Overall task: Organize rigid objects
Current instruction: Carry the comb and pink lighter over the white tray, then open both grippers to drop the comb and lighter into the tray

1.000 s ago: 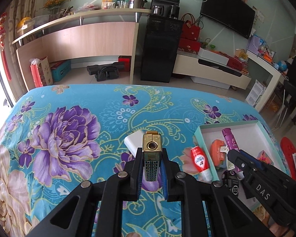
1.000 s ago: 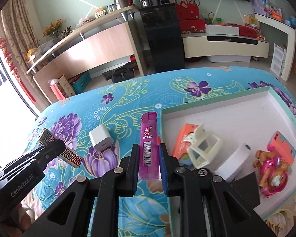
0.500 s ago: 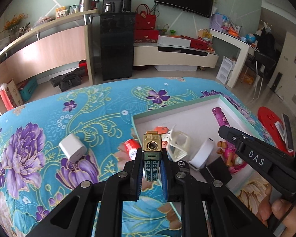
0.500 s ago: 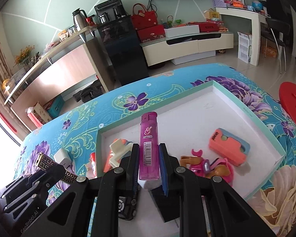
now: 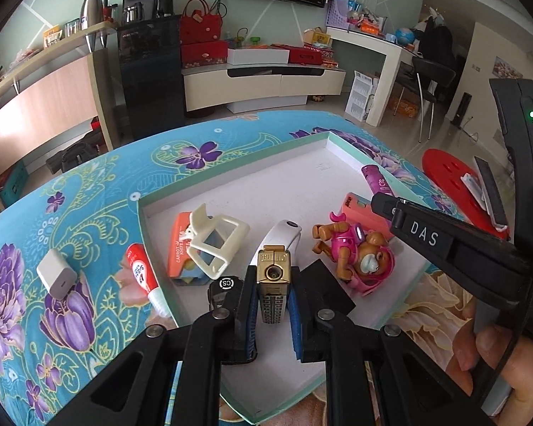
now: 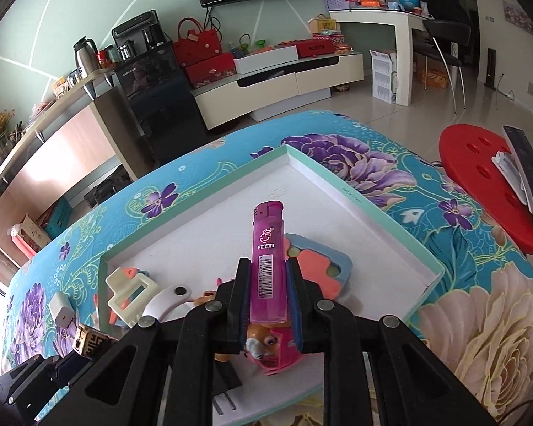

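Observation:
My left gripper (image 5: 273,280) is shut on a gold patterned lighter (image 5: 273,284), held above the near part of the shallow white box with a mint rim (image 5: 231,174). My right gripper (image 6: 266,273) is shut on a translucent purple lighter (image 6: 268,259) over the same box (image 6: 355,191). Inside the box lie a cream hair clip (image 5: 216,245), an orange packet (image 5: 179,245), a white curved piece (image 5: 280,234), a pink toy pup (image 5: 359,255), a coral case (image 6: 316,266) and a black plug (image 5: 327,291). The right gripper also shows in the left wrist view (image 5: 376,198).
On the floral cloth left of the box lie a white charger (image 5: 57,277) and a red-and-white tube (image 5: 142,273). A red stool (image 6: 479,184) carrying a remote stands off the table's right edge. A person's hand (image 5: 497,351) grips the right tool.
Both grippers have swept rightward from the open cloth to above the box, each still holding its lighter, and both views have rolled.

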Motion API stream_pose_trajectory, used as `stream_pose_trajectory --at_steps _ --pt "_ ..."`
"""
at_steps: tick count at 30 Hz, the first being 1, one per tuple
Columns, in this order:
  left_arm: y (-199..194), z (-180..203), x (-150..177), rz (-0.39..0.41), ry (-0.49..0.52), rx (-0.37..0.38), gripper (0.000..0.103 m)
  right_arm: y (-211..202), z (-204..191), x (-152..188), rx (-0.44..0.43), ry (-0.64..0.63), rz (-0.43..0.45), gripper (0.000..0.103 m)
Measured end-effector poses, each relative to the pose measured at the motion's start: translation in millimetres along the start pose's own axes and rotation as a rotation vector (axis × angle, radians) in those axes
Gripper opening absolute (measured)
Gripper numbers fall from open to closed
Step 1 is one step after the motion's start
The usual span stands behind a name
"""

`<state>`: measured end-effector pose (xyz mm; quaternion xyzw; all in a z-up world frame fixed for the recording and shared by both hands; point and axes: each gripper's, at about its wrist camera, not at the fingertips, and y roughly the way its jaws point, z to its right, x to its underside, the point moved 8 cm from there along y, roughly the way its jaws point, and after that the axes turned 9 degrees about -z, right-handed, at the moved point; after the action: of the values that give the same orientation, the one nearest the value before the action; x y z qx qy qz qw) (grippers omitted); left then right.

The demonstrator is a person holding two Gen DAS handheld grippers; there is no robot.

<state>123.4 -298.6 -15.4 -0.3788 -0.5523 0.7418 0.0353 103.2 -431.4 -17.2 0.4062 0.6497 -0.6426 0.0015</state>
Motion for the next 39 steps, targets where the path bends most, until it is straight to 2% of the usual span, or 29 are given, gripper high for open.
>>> stream_pose_trajectory --at_steps 13,14,17,18,22,25,29,33,39 --pt "9 -3 2 -0.022 -0.005 -0.007 0.019 10 13 5 0.045 0.028 -0.037 0.021" --pt "8 -3 2 -0.022 -0.006 -0.007 0.023 10 13 5 0.047 0.027 -0.037 0.021" --pt "3 -5 0 -0.006 -0.011 -0.006 0.046 9 12 5 0.053 0.023 -0.040 0.021" --pt "1 -6 0 -0.001 -0.012 -0.009 0.049 9 12 5 0.055 0.021 -0.039 0.021" --pt "-4 -9 -2 0.010 -0.015 -0.016 0.049 6 9 4 0.055 0.015 -0.035 0.023" --pt "-8 -15 -3 0.015 -0.026 -0.016 0.050 4 7 3 0.057 0.008 -0.031 0.033" --pt "-18 -26 -5 0.036 -0.050 -0.032 0.058 0 3 2 0.048 0.000 -0.024 0.034" --pt "-32 -40 -8 0.070 -0.080 -0.045 0.063 -5 0 0 0.039 -0.001 -0.014 0.043" --pt "-47 -66 -10 0.106 -0.136 -0.073 0.066 -9 -10 0 0.027 -0.018 -0.007 0.049"
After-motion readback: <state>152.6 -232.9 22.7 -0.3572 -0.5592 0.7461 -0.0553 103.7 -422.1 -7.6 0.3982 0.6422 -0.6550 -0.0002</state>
